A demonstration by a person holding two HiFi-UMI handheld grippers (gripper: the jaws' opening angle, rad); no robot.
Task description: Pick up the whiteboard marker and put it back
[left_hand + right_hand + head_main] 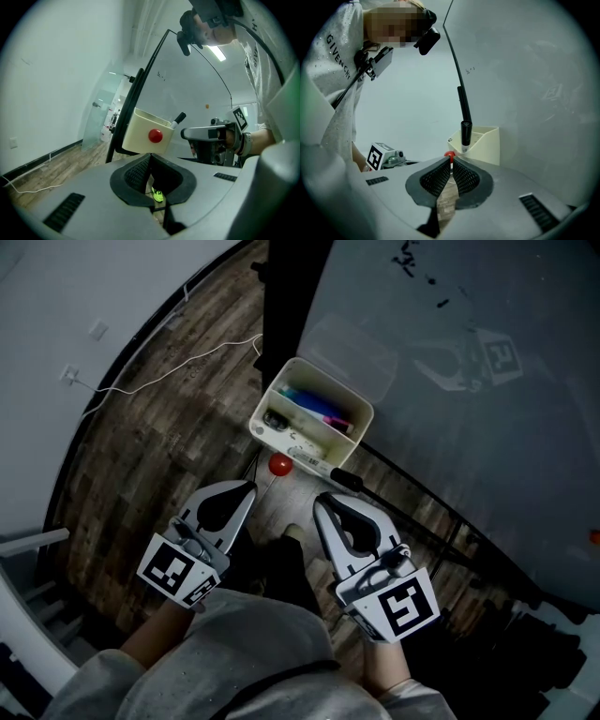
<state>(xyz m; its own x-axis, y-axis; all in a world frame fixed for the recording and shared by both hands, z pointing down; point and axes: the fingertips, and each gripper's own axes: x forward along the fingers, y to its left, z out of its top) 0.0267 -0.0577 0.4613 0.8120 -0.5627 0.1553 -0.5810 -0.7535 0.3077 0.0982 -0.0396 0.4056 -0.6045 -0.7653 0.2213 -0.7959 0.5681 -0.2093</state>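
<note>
Both claws are pinched shut on nothing; my left claw (249, 487) and right claw (322, 499) hang near the cream box (339, 386) since, I judge, the whiteboard marker (330, 473) is already back, leaning inside, cap over its near rim.

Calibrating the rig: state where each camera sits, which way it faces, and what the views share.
Head view: on the person's head, looking steeply down at the bin, left tongs, right tongs and forearms.
Left gripper view: on the left tongs, facing bin and whiteboard; right tongs and hand show.
Right gripper view: on the right tongs, facing the bin; the torso shows.
Shared: all three show the bin and its black-capped marker.
</note>
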